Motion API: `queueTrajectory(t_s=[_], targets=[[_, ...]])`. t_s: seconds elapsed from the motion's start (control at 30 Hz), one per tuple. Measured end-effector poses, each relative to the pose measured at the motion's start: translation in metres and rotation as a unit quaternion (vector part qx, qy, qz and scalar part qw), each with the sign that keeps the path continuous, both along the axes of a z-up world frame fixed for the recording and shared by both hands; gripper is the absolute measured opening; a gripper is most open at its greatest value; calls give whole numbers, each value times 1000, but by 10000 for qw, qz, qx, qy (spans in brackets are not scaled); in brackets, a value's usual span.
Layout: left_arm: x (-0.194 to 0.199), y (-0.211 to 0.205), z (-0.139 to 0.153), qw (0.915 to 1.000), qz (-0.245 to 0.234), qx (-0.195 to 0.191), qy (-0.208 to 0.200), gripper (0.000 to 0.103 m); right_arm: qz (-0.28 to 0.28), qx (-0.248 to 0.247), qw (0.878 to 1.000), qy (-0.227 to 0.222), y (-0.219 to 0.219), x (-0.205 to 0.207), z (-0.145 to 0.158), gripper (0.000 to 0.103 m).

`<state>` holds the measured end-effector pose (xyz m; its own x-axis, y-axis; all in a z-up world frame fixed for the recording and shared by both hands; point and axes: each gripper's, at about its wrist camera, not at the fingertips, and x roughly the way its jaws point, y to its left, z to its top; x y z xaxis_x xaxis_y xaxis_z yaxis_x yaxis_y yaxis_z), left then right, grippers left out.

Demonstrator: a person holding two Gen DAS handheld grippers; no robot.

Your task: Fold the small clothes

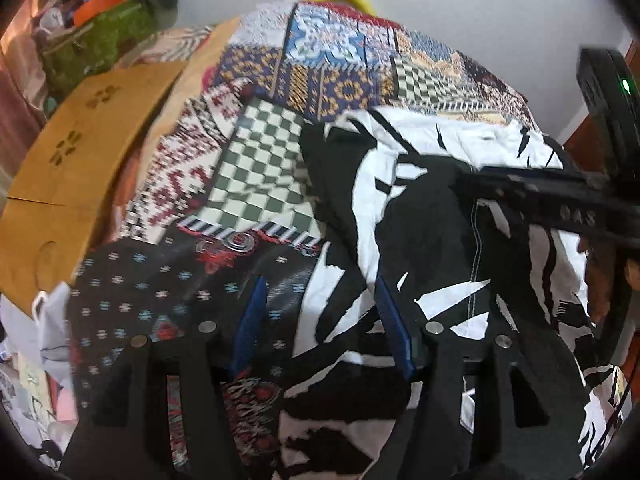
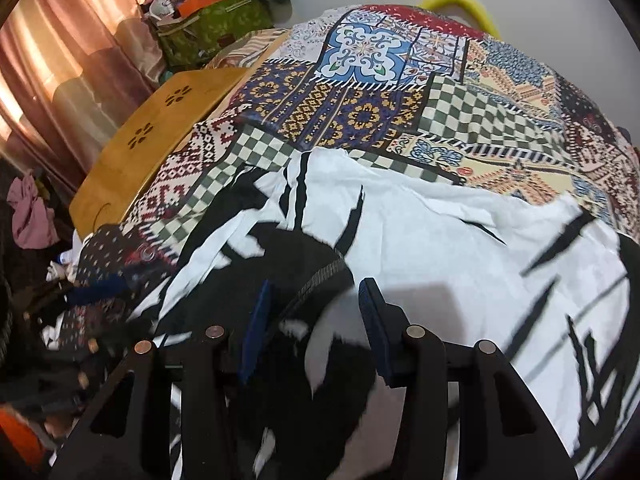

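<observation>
A black-and-white patterned garment [image 1: 440,240] lies spread on a patchwork bedspread [image 1: 272,160]. In the right wrist view the garment [image 2: 460,240] fills the lower right, white with black streaks and a dark stitched hem near the fingers. My left gripper [image 1: 320,312] is open, its blue pads apart, over the garment's left edge where it meets the bedspread. My right gripper [image 2: 312,312] is open just above the garment's black part. The right gripper's body [image 1: 560,196] crosses the right side of the left wrist view.
A wooden lap table [image 2: 160,132] lies on the bed's left side. Pink curtains [image 2: 60,60] hang at left, with a green bag [image 2: 212,24] and clutter beyond. A yellow object [image 2: 464,4] sits at the far bed edge. Loose clothes [image 2: 32,212] lie on the floor at left.
</observation>
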<state>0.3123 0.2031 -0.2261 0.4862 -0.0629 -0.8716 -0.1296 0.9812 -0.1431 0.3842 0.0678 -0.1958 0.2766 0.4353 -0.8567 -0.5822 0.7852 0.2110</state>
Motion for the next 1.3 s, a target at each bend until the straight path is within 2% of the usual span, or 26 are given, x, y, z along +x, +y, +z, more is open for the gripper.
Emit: queueTrajectory(t_s=[0.1, 0.13, 0.17, 0.23, 0.3, 0.33, 0.37, 0.4, 0.47, 0.63, 0.83, 0.97, 1.13, 1.2, 1.27, 1.3], targets=[[3, -4, -8, 10000, -39, 32, 2, 56, 99, 0, 9999, -48, 8, 4, -7, 42], [3, -5, -10, 10000, -28, 60, -10, 56, 141, -5, 9998, -150, 10, 3, -9, 34], [3, -4, -13, 10000, 11, 72, -29, 56, 173, -7, 9996, -211, 11, 2, -9, 19], [1, 0, -16, 9999, 102, 45, -63, 57, 195, -70, 9992, -338, 12, 1, -11, 8], [-2, 1, -16, 9996, 211, 160, -134, 57, 218, -61, 9988, -433, 11, -1, -11, 6], [-4, 1, -16, 9990, 285, 302, -177, 53, 227, -73, 9983, -525, 10, -3, -9, 5], [-7, 1, -16, 9967, 447, 633, -221, 51, 209, -62, 9982, -557, 9, -3, -8, 4], [-9, 3, -17, 9960, 492, 710, -234, 50, 180, -49, 9980, -597, 8, -3, -7, 4], [-12, 7, -20, 9966, 572, 550, -243, 50, 144, -37, 9982, -577, 4, -1, -6, 4], [-11, -3, -25, 9938, 530, 947, -241, 51, 79, -267, 9977, -624, 6, 0, -15, 3], [-10, 0, -25, 9952, 468, 852, -141, 51, 111, -496, 9970, -588, 7, -4, -11, 4], [-13, 0, -18, 9961, 446, 758, -13, 50, 154, -421, 9974, -560, -7, -17, 6, 13], [-22, -6, 7, 9964, 453, 711, -41, 50, 125, -321, 9964, -774, -36, -38, 37, 16], [-25, -11, 24, 9964, 439, 702, -162, 50, 48, -264, 9958, -873, -50, -45, 49, 22], [-28, -18, 38, 9959, 427, 763, -240, 50, -53, -171, 9954, -945, -62, -50, 59, 34], [-29, -23, 47, 9956, 402, 789, -290, 51, -121, -110, 9949, -995, -70, -53, 64, 36]])
